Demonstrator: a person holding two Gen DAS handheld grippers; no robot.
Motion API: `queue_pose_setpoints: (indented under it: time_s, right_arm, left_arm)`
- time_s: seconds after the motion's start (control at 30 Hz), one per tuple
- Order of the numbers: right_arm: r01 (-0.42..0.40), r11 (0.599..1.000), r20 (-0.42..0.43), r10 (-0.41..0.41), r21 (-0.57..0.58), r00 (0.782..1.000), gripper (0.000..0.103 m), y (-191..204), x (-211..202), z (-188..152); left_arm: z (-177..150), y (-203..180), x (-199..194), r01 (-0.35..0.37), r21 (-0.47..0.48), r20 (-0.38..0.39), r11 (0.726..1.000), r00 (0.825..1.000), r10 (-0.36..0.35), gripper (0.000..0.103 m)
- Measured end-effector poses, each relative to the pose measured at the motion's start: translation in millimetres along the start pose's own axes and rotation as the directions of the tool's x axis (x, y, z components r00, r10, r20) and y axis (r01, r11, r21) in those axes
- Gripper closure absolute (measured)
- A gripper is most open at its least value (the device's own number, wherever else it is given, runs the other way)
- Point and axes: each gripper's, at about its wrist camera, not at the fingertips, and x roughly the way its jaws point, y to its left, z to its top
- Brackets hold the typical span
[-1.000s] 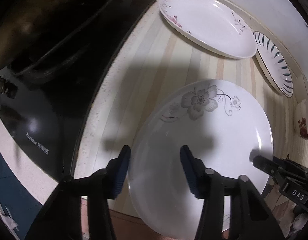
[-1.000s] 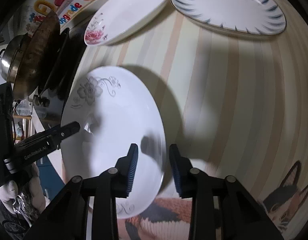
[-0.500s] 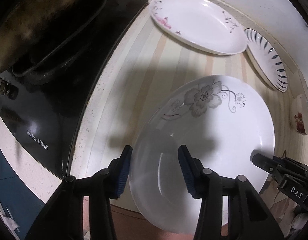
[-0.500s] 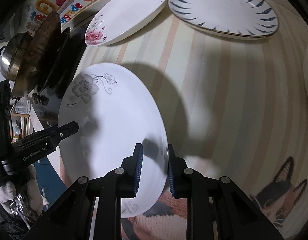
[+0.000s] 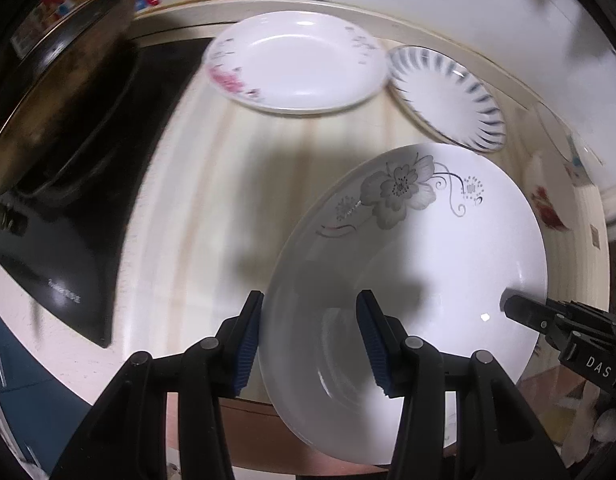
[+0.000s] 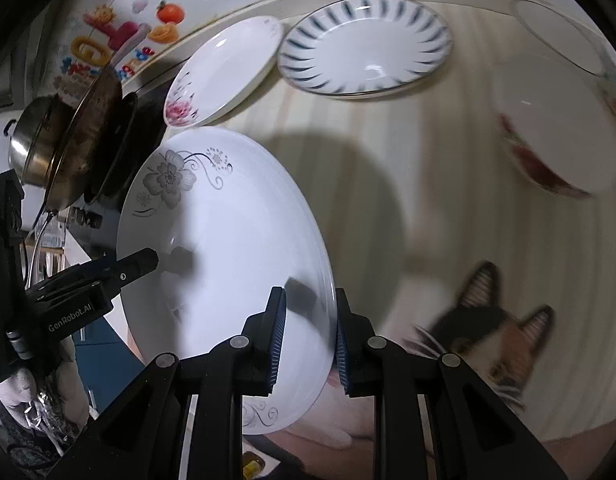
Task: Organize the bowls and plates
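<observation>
A large white plate with a grey flower (image 5: 440,252) (image 6: 228,248) is lifted and tilted above the striped counter. My right gripper (image 6: 310,336) is shut on its right rim. My left gripper (image 5: 310,340) straddles its left rim with the jaws wide apart, not pressing on it. A white plate with a pink flower (image 5: 296,62) (image 6: 224,72) and a blue-striped plate (image 5: 448,96) (image 6: 364,42) lie at the back of the counter. A red-patterned bowl (image 6: 548,136) (image 5: 548,196) sits at the right.
A black cooktop (image 5: 88,200) with a dark pan (image 5: 56,92) fills the left side. A metal pot (image 6: 32,136) stands behind the pan. Another dish (image 6: 560,36) is at the far right back. A cat (image 6: 492,320) sits below the counter's front edge.
The grey-flower plate has risen off the counter and tilted up, held by the right gripper, which closed on its rim. Both cameras have lifted and now look farther back.
</observation>
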Motion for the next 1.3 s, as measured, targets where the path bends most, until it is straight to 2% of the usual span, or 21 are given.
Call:
queue_pose_setpoints:
  time_s: [0.3, 0.5, 0.83, 1.0, 1.3]
  right_arm:
    - [0.027, 0.995, 0.022, -0.029, 0.091, 0.999, 0.078, -60.0, -29.9, -28.7]
    - [0.047, 0.989, 0.014, -0.049, 0.141, 0.999, 0.078, -94.2, -30.6, -41.6]
    - [0.034, 0.984, -0.022, -0.03, 0.172, 0.999, 0.078, -122.1, -9.1, -43.1]
    - [0.022, 0.986, -0.041, -0.015, 0.166, 0.999, 0.078, -126.4, -3.0, -38.6]
    - [0.046, 0.988, -0.067, -0.037, 0.147, 0.997, 0.079, -125.1, 3.9, -39.2]
  left_arm:
    - [12.5, -70.5, 26.9, 0.045, 0.095, -0.037, 0.994, 0.998, -0.042, 0.059]
    - [10.4, -95.4, 44.8, 0.056, 0.132, -0.071, 0.99, 0.996, -0.047, 0.058]
    - [12.9, -107.1, 75.8, 0.029, 0.127, -0.133, 0.991, 0.991, -0.012, 0.059]
    - [16.4, -111.2, 82.0, -0.007, 0.143, -0.137, 0.99, 0.99, 0.027, 0.059]
    - [20.0, -117.2, 82.3, -0.014, 0.159, -0.122, 0.987, 0.992, 0.034, 0.059]
